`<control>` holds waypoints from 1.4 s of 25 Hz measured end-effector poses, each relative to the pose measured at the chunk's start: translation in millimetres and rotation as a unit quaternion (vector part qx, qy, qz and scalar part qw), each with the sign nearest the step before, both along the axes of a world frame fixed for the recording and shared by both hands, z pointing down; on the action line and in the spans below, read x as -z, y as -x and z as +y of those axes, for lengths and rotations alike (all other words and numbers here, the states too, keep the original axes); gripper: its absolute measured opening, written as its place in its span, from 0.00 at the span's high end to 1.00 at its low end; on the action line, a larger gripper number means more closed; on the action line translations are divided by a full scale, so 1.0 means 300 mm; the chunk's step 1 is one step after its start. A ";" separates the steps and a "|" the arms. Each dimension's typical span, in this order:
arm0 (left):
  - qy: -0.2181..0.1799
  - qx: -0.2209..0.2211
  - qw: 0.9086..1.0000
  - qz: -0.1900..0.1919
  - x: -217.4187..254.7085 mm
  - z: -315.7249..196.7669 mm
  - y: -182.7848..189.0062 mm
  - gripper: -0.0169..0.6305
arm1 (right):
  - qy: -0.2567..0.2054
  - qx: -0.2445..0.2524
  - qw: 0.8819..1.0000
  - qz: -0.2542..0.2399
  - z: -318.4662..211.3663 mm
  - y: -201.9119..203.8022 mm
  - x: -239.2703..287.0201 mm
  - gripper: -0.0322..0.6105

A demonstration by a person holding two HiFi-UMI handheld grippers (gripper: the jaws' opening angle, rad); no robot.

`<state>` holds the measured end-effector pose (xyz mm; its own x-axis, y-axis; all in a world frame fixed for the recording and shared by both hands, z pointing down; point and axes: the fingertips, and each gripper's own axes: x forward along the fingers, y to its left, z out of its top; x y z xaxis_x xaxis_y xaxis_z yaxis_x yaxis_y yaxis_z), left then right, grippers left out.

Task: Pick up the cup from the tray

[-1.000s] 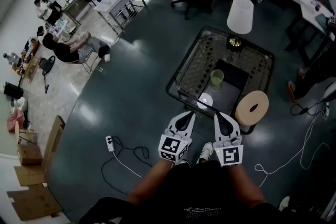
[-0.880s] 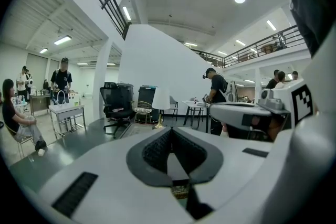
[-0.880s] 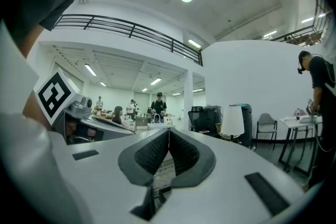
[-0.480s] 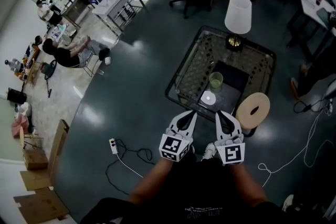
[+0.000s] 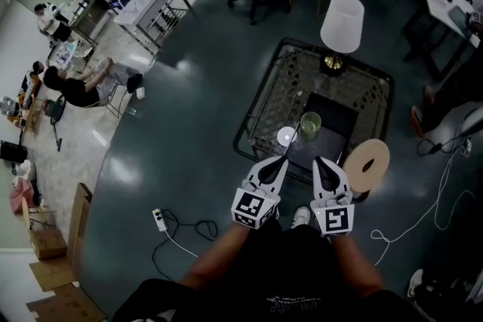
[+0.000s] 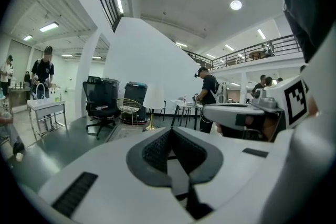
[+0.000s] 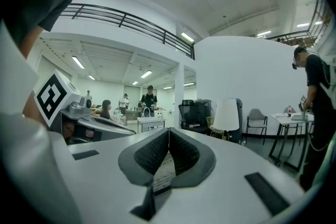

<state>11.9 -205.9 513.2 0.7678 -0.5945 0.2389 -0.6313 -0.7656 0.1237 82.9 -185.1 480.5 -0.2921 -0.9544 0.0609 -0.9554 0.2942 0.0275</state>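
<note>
The green cup (image 5: 310, 124) stands upright on the dark tray (image 5: 333, 115), at the tray's left side, untouched. The tray lies on a low, mesh-patterned worktop (image 5: 276, 90). A small white disc (image 5: 286, 136) lies just left of the cup, at the tray's edge; I can't tell whether it lies on the tray or just off it. Beyond the tray's far end, a lamp with a white shade (image 5: 342, 23) stands on the same worktop. Off the tray's near right corner sits a round tan stool (image 5: 366, 164).

The person holds both tools side by side, short of the tray's near end and apart from the cup. The left hand-held gripper (image 5: 279, 161) (image 6: 170, 131) is clenched with nothing in it. The right hand-held gripper (image 5: 320, 161) (image 7: 168, 130) is also clenched and empty, its tips meeting.
</note>
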 end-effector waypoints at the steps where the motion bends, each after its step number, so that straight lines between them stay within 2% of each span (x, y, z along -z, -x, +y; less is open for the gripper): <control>1: 0.003 -0.008 1.000 0.002 -0.004 -0.018 0.001 0.96 | 0.003 -0.004 1.000 0.001 -0.017 0.007 -0.005 0.94; 8: -0.004 -0.062 0.998 -0.016 -0.050 -0.147 -0.017 0.96 | 0.027 -0.043 0.999 -0.002 -0.135 0.028 -0.049 0.94; 11: -0.010 -0.088 0.996 -0.019 -0.064 -0.183 -0.034 0.96 | 0.036 -0.060 0.997 0.018 -0.170 0.026 -0.071 0.94; 15: -0.028 -0.125 0.991 -0.043 -0.093 -0.218 -0.051 0.96 | 0.036 -0.088 0.995 0.026 -0.212 0.017 -0.074 0.94; 18: -0.022 -0.145 0.988 -0.040 -0.106 -0.229 -0.057 0.96 | 0.039 -0.100 0.994 0.034 -0.219 0.007 -0.085 0.94; 24: -0.015 -0.155 0.987 -0.049 -0.142 -0.270 -0.070 0.96 | 0.065 -0.119 0.990 0.028 -0.229 -0.028 -0.135 0.94; 28: -0.009 -0.187 0.982 -0.037 -0.175 -0.250 -0.119 0.96 | 0.066 -0.125 0.990 0.014 -0.253 -0.074 -0.156 0.94; 35: 0.010 -0.173 0.984 -0.049 -0.248 -0.284 -0.178 0.95 | 0.075 -0.112 0.991 0.006 -0.301 -0.136 -0.181 0.94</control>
